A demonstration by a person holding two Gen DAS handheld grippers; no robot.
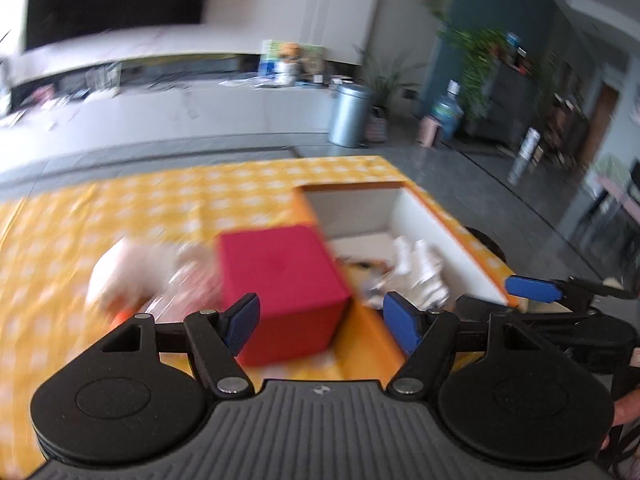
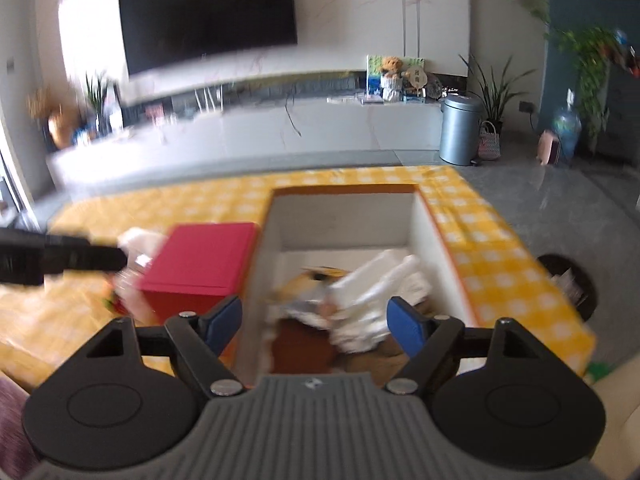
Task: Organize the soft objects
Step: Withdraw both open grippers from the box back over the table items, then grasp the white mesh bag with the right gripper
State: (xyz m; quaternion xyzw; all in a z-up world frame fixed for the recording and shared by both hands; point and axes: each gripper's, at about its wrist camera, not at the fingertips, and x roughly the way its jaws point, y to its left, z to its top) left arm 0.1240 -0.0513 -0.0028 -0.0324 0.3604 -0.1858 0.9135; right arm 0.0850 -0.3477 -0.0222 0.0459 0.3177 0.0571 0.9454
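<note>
An open orange box with white inside walls [image 1: 436,236] [image 2: 424,232] stands on the yellow checked tablecloth [image 1: 120,216] [image 2: 500,264]. Soft white items [image 1: 420,272] [image 2: 380,300] and a yellow soft toy [image 2: 308,280] lie in it. A red cube box [image 1: 280,280] [image 2: 200,264] stands left of it. A blurred white and pink soft object [image 1: 132,272] [image 2: 136,240] lies left of the cube. My left gripper [image 1: 320,324] is open and empty, near the red cube. My right gripper [image 2: 316,324] is open and empty over the orange box; it also shows in the left wrist view [image 1: 532,288].
A long white TV bench [image 2: 280,128] with a teddy bear [image 2: 390,72] lies beyond the table. A grey bin [image 1: 350,114] [image 2: 460,128], plants and a water bottle [image 1: 446,114] stand at the back right. A dark round object [image 2: 568,284] sits on the floor right of the table.
</note>
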